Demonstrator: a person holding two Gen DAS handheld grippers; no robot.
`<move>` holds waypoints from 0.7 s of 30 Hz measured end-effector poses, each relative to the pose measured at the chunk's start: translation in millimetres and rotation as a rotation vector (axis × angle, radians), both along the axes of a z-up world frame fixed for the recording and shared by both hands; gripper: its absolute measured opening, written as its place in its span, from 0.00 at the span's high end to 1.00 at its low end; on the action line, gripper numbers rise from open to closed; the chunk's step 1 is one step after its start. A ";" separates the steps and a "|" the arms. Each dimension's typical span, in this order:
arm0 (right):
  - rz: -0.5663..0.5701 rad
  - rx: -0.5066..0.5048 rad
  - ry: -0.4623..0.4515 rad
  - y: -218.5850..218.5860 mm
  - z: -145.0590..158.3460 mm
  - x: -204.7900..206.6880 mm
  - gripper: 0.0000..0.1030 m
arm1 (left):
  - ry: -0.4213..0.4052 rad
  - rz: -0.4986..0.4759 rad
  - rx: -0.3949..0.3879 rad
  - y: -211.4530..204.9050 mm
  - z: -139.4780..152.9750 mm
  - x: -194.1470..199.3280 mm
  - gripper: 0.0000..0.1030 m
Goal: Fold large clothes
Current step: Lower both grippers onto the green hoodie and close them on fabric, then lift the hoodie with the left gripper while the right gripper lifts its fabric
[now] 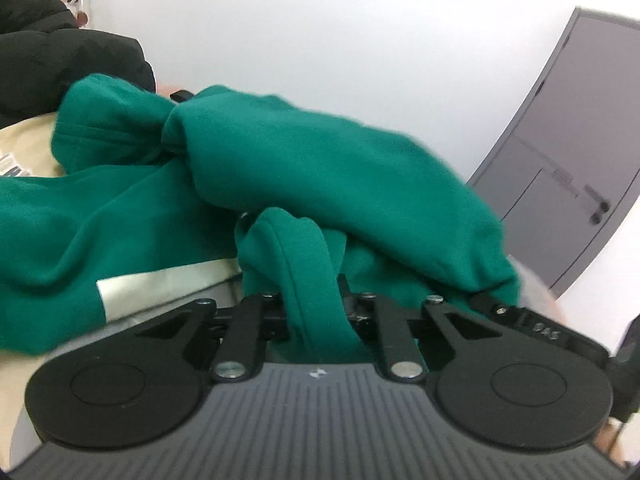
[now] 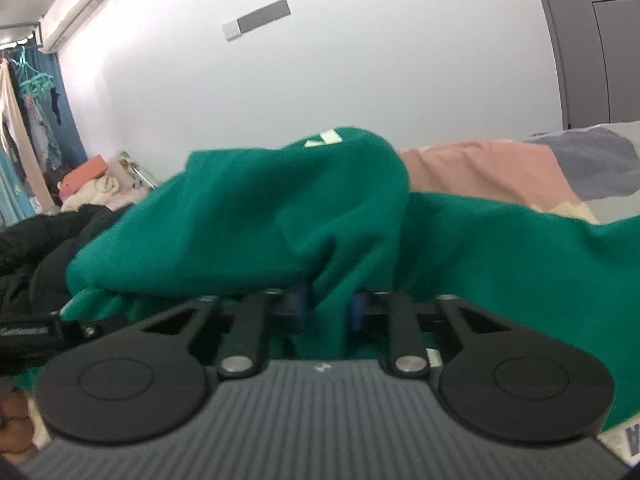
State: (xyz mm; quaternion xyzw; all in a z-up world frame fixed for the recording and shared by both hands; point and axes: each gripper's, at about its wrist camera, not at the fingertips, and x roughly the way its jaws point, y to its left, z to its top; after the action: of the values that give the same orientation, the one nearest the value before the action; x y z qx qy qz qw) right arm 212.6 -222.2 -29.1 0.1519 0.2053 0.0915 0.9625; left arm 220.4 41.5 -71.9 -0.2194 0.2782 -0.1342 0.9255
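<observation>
Left wrist view: a fold of the green sweatshirt [image 1: 312, 184] is being pinched by the left gripper [image 1: 316, 312], its fingertips being hidden by cloth. Green cloth is likewise being clamped by the right gripper [image 2: 326, 304], blurred. Beyond, the pink bedding [image 2: 480, 168] is being partly covered.

A bed [image 2: 480, 172] with pink, grey and cream bedding carries everything. A green sweatshirt [image 1: 304, 168] lies bunched across its near part. A black garment [image 1: 60, 60] sits heaped at the far left, just beside the green one.
</observation>
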 end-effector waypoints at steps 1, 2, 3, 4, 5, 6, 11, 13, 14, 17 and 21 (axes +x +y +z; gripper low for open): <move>0.010 0.024 -0.002 -3.5 5.0 -3.1 0.88 | -0.004 -0.004 -0.012 0.9 6.5 -7.8 0.85; 0.020 0.042 -0.013 -6.3 8.7 -5.5 0.90 | -0.016 -0.013 -0.026 1.8 15.2 -18.2 0.85; 0.032 0.052 -0.030 -8.0 14.7 -11.1 0.90 | -0.033 -0.020 -0.038 2.7 24.4 -29.8 0.85; 0.047 0.054 -0.049 -8.4 21.0 -17.8 0.92 | -0.048 -0.028 -0.050 5.1 32.0 -40.2 0.85; 0.061 0.056 -0.068 -7.6 25.6 -24.8 0.93 | -0.062 -0.039 -0.064 7.5 40.8 -53.1 0.85; 0.076 0.067 -0.090 -8.1 32.2 -32.8 0.94 | -0.074 -0.051 -0.073 9.7 49.9 -67.9 0.85; 0.137 0.079 -0.201 -5.6 61.0 -69.5 0.98 | -0.085 -0.121 -0.084 13.4 69.8 -128.2 0.85; 0.137 0.045 -0.217 -4.3 70.4 -80.5 0.98 | -0.066 -0.143 -0.098 12.6 68.2 -155.2 0.86; 0.131 0.022 -0.206 -2.0 75.0 -86.8 0.98 | -0.052 -0.161 -0.118 11.6 64.6 -167.0 0.87; 0.129 0.013 -0.164 -4.2 75.6 -99.2 0.97 | -0.020 -0.228 -0.130 -7.3 53.2 -192.8 0.88; 0.108 0.023 -0.025 -9.6 63.5 -102.7 0.97 | 0.004 -0.317 -0.167 -20.4 50.1 -219.6 0.88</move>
State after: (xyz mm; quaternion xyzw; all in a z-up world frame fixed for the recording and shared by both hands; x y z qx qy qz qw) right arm 109.9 -231.8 34.4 0.1503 0.2003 0.1474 0.9569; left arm 0.8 21.1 -21.8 -0.2492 0.2988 -0.3005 0.8708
